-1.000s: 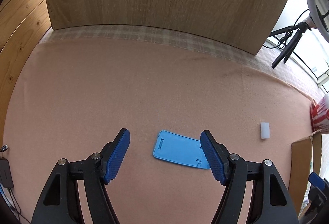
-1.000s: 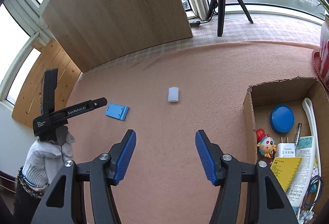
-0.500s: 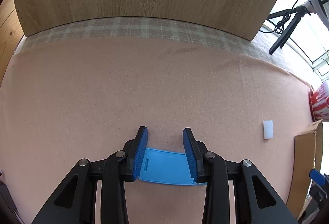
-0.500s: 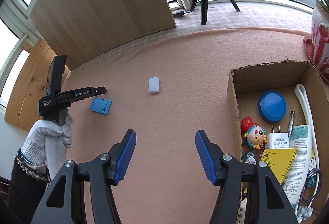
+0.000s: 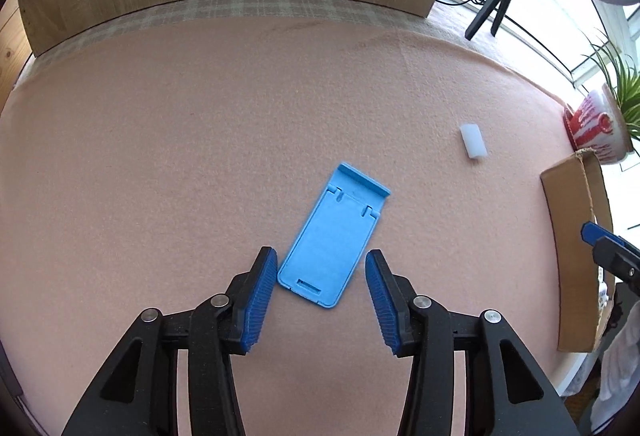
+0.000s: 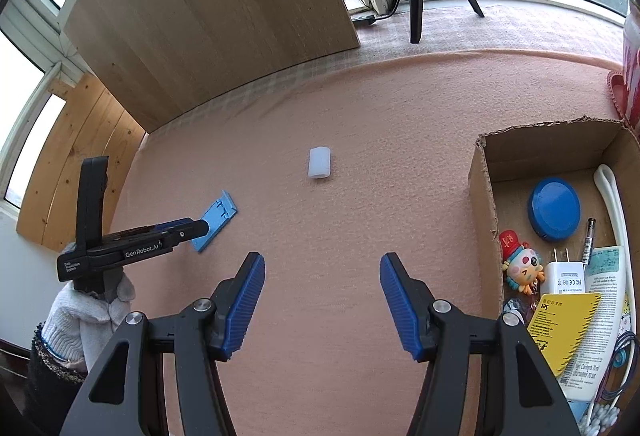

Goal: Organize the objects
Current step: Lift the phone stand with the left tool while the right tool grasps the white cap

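The left claw [image 5: 321, 276] hovers open over the near end of the blue phone stand [image 5: 334, 236], which lies flat on the pink tabletop [image 5: 200, 140], untouched. Its long axis runs away from the claw, tilted right, lipped end farthest. Only the right wrist view shows inside the cardboard box [image 6: 482, 188]: a blue lid [image 6: 554, 208], a charger [image 6: 565, 274], a toy figure [image 6: 520, 264]. The right claw [image 6: 322, 294] is open, empty. A white cylinder [image 6: 319, 163] lies between stand and box.
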`<action>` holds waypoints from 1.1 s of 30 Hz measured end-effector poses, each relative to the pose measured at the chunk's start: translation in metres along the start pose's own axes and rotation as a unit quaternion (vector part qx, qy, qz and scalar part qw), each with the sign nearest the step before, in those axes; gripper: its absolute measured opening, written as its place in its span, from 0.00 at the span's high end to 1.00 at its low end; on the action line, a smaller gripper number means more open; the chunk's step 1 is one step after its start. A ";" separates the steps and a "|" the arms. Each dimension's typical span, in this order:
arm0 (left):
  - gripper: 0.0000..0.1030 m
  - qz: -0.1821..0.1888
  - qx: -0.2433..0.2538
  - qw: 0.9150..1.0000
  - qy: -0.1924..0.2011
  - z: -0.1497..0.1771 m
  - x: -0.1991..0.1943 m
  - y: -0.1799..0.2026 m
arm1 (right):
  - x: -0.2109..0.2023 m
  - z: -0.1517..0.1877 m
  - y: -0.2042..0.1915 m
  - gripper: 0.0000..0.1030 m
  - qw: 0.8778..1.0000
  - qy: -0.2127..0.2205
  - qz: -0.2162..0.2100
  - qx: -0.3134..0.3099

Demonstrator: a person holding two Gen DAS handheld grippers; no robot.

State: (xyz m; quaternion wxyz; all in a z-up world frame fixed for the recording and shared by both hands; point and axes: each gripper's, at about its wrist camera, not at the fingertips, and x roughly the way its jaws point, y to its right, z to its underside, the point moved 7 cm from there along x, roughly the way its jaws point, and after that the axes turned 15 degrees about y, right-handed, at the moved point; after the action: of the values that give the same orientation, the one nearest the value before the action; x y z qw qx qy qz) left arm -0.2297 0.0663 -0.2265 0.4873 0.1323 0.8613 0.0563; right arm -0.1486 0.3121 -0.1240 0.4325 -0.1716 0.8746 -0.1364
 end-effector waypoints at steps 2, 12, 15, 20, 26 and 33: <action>0.42 -0.002 0.008 1.000 0.005 0.004 -0.001 0.010 | 0.002 0.000 -0.001 0.46 1.000 0.000 -0.001 -0.003; 0.41 -0.052 0.043 0.998 0.020 0.000 0.006 0.027 | 0.027 -0.013 0.003 0.45 0.999 -0.001 0.026 -0.020; 0.44 -0.061 0.047 0.997 0.020 0.001 0.006 0.024 | 0.043 -0.018 0.006 0.45 0.999 -0.007 0.038 -0.028; 0.54 -0.068 0.040 0.997 0.025 0.001 0.002 0.018 | 0.075 -0.024 0.009 0.45 0.998 -0.029 0.043 -0.022; 0.60 -0.070 0.032 0.997 0.032 0.000 -0.002 0.012 | 0.105 -0.038 0.005 0.45 0.997 -0.038 0.054 -0.026; 0.60 -0.063 0.024 0.997 0.036 0.001 -0.004 0.009 | 0.131 -0.048 -0.001 0.45 0.995 -0.055 0.073 -0.047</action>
State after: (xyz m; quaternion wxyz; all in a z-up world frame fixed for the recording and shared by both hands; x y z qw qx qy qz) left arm -0.2251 0.0735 -0.2219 0.4551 0.0870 0.8861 0.0098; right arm -0.2611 0.2604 -0.1885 0.4806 -0.1345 0.8649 -0.0535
